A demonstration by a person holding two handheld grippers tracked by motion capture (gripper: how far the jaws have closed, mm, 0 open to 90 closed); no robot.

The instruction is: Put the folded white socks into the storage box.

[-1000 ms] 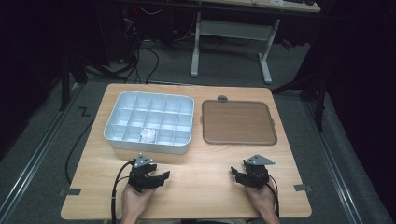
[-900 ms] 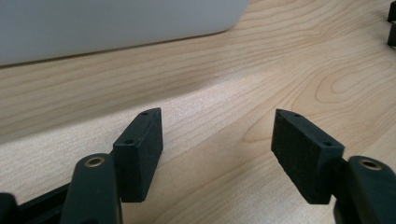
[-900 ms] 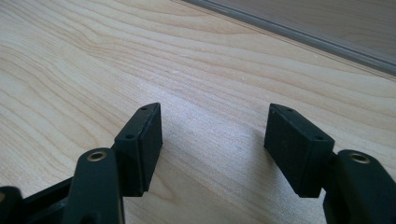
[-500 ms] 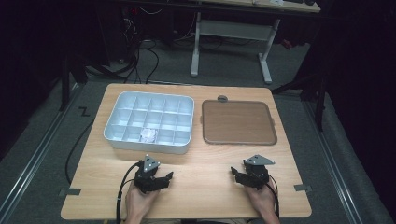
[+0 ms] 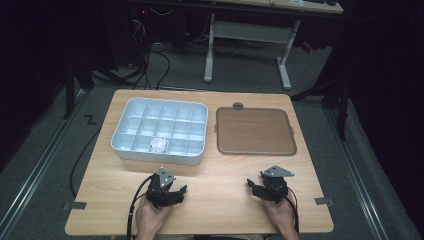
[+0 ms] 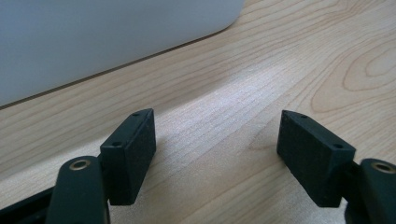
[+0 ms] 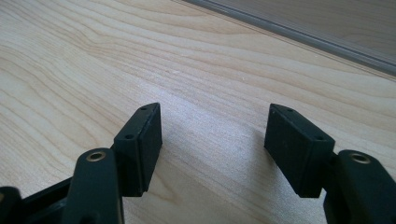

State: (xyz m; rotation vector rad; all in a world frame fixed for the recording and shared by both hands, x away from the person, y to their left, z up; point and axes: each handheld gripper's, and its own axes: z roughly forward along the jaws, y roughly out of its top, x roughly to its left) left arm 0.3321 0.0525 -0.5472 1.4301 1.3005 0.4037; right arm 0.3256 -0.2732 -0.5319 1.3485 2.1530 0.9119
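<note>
Grippers wait at the near edge of the wooden table (image 5: 220, 200), left gripper (image 5: 172, 192) and right gripper (image 5: 256, 188) both spread and empty, so nothing seems begun, and a likely next move reaches to the far-left compartment tray (image 5: 131, 125), whose near row holds a small pale object (image 5: 158, 144), beside the brown tray (image 5: 254, 131).

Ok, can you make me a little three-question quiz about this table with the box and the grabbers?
1. True or false: the white plastic divided box sits left of the flat brown tray in the high view.
2. How many compartments hold the small crumpled white item? A) one B) four C) all
3. Fill in: both the left gripper and the right gripper have their jaws ____ over the light wooden table.

Key: 1 true; 2 A; 3 open.
</note>
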